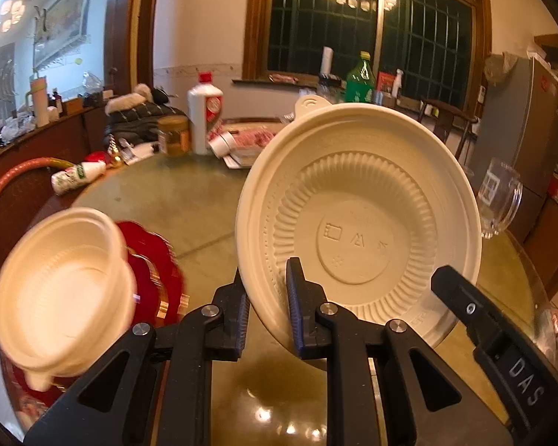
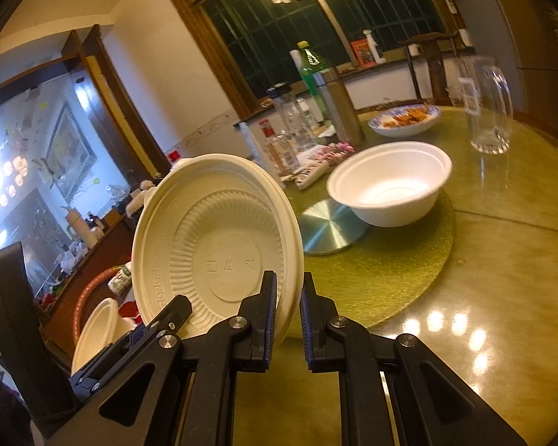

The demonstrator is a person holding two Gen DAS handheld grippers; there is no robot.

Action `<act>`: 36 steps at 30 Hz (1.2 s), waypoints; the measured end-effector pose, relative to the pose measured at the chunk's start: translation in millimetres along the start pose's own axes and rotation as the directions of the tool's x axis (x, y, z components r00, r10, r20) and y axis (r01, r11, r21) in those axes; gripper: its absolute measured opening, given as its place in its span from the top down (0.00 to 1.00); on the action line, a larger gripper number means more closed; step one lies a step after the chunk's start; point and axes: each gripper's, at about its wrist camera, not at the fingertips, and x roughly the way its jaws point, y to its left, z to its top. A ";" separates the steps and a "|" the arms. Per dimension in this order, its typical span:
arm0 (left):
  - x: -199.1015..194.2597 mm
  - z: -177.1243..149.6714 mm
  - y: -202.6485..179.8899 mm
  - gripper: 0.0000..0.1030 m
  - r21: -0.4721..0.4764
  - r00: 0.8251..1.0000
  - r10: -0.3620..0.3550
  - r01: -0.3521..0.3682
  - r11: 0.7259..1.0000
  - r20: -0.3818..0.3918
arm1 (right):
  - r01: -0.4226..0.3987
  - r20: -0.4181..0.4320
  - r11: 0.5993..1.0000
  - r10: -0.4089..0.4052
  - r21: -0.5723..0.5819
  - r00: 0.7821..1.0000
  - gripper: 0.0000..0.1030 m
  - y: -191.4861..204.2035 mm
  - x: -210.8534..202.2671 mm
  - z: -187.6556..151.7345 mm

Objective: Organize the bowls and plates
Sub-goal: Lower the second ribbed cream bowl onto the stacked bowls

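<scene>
Because both the left gripper and right gripper pinch one tilted cream plate's rim, pulling apart could tear it.

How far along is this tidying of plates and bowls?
Partly done, it seems. One cream bowl already lies over the red plates. The left claw and right claw both grip a ribbed cream dish, tilted above the table. The white bowl awaits on the green mat.

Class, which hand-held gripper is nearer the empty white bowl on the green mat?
Right. The right hand-held gripper faces the white bowl across the mat; the left hand-held gripper sits farther away, beyond the tilted plate.
</scene>
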 end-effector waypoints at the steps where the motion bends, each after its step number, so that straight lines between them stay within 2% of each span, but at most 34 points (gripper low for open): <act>1: -4.2 2.6 2.9 0.84 -0.002 1.000 0.004 -0.004 1.000 0.007 | -0.013 0.004 1.000 0.014 -0.008 1.000 0.89 5.9 -3.6 0.7; 7: -44.5 20.8 39.0 0.84 -0.024 0.994 0.052 -0.050 0.998 0.093 | -0.090 0.038 0.994 0.093 -0.058 0.995 0.88 47.1 -25.3 9.1; 16: -83.3 41.7 101.0 0.84 -0.086 0.984 0.114 -0.103 0.991 0.137 | -0.193 0.019 0.966 0.199 -0.172 0.980 0.88 125.3 -43.3 14.0; 24: -94.8 41.6 138.0 0.84 -0.113 0.978 0.158 -0.143 0.983 0.136 | -0.224 -0.026 0.944 0.224 -0.243 0.974 0.87 171.5 -42.9 3.3; 36: -99.2 34.0 159.3 0.84 -0.112 0.980 0.170 -0.159 0.981 0.099 | -0.239 -0.095 0.931 0.221 -0.275 0.971 0.86 198.1 -35.0 -9.9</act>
